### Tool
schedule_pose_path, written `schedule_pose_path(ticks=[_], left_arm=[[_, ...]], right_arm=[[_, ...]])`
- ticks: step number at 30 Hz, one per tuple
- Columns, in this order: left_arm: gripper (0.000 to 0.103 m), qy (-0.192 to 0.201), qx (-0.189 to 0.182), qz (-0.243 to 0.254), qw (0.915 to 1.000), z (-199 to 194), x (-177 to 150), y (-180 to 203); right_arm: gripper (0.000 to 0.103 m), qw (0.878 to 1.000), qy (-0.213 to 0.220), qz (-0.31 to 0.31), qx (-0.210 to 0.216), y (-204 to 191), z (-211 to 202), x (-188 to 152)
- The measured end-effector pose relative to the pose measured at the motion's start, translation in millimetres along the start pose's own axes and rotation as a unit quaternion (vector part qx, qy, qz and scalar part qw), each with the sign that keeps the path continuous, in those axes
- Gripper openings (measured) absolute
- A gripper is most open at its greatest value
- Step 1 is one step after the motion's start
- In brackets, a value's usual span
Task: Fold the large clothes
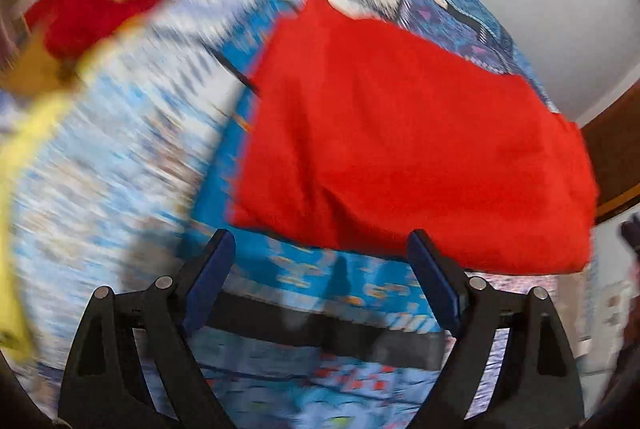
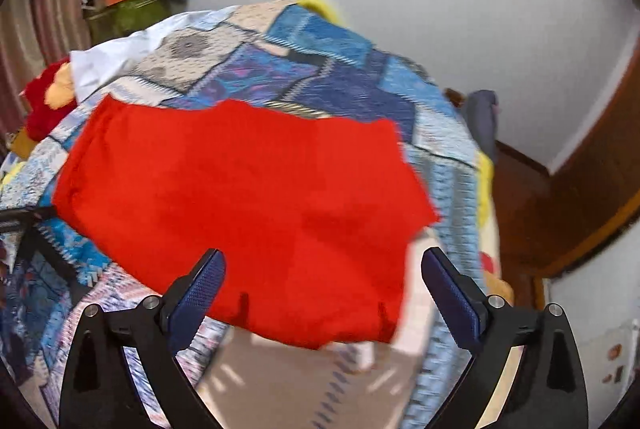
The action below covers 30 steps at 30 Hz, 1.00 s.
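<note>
Red cloth (image 2: 240, 197) lies part-folded at twelve o'clock on the quilt (image 2: 320, 69); left gripper (image 1: 320, 249) and right gripper (image 2: 320, 269) gape empty; more folding likely left.

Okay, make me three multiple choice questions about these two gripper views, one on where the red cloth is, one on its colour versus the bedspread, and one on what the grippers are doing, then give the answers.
1. Where does the red garment lie?
A. On the patterned bedspread
B. On the floor
C. Hanging from the wall

2. What colour dominates the bedspread?
A. Green
B. Blue
C. Black

3. In what state are the two grippers?
A. Both shut on the garment
B. Left shut, right open
C. Both open, holding nothing

Answers:
1. A, since the red cloth is spread flat on the patchwork cover in both views.
2. B, since the patches around the garment are mostly blue with some beige and white.
3. C, since the left gripper and right gripper each show fingers set wide apart with nothing between them.
</note>
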<state>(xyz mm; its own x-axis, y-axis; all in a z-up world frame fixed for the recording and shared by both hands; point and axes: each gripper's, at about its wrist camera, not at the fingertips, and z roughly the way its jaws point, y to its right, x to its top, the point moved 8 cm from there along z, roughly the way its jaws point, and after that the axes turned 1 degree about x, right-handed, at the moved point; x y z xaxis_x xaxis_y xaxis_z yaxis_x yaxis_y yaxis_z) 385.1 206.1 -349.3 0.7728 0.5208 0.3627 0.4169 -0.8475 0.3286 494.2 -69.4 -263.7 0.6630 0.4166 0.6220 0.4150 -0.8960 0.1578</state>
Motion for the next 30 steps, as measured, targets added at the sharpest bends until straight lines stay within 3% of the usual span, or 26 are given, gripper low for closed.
schedule_pose_path(ticks=[3, 6, 11, 14, 15, 17, 18, 19, 21, 26, 30], left_arm=[[0.088, -0.049, -0.065, -0.063, 0.9947, 31.6, -10.5, 5.9], [0.088, -0.066, -0.116, -0.118, 0.984, 53.5, -14.8, 7.2], [0.088, -0.019, -0.158, -0.147, 0.9763, 61.8, 9.6, 11.4], [0.087, -0.001, -0.158, -0.153, 0.9755, 68.7, 24.8, 18.4], [0.082, 0.004, -0.155, -0.156, 0.9754, 71.8, 31.0, 21.1], [0.061, 0.019, -0.135, -0.153, 0.9788, 75.9, 44.0, 25.1], [0.042, 0.023, -0.124, -0.151, 0.9805, 78.6, 51.7, 24.3], [0.031, 0.024, -0.119, -0.152, 0.9809, 81.1, 58.2, 24.9], [0.023, 0.023, -0.117, -0.158, 0.9802, 82.4, 63.8, 23.8], [0.015, 0.072, -0.097, -0.14, 0.9827, 54.5, 81.2, 26.2], [0.014, 0.125, -0.079, -0.103, 0.9836, 14.7, 92.4, 26.2]], right_arm=[[0.098, 1.0, -0.019, -0.019, 0.007, -24.6, 25.0, -2.4], [0.098, 0.999, -0.041, -0.034, 0.007, -34.7, 53.0, -8.3], [0.098, 0.997, -0.066, -0.014, 0.037, -32.3, 81.5, -19.3], [0.098, 0.992, -0.085, 0.034, 0.085, -24.7, 94.5, -26.7], [0.098, 0.989, -0.093, 0.055, 0.103, -21.9, 98.6, -29.5], [0.098, 0.983, -0.101, 0.086, 0.128, -17.8, 99.9, -30.9], [0.098, 0.982, -0.102, 0.089, 0.13, -18.2, 98.0, -30.4], [0.098, 0.982, -0.103, 0.087, 0.13, -19.5, 95.2, -26.9], [0.098, 0.985, -0.094, 0.078, 0.126, -22.9, 90.4, -17.8], [0.098, 0.992, -0.048, 0.037, 0.112, -53.4, 78.3, 17.3], [0.098, 0.993, -0.05, 0.001, 0.105, -94.9, 89.5, 30.1]])
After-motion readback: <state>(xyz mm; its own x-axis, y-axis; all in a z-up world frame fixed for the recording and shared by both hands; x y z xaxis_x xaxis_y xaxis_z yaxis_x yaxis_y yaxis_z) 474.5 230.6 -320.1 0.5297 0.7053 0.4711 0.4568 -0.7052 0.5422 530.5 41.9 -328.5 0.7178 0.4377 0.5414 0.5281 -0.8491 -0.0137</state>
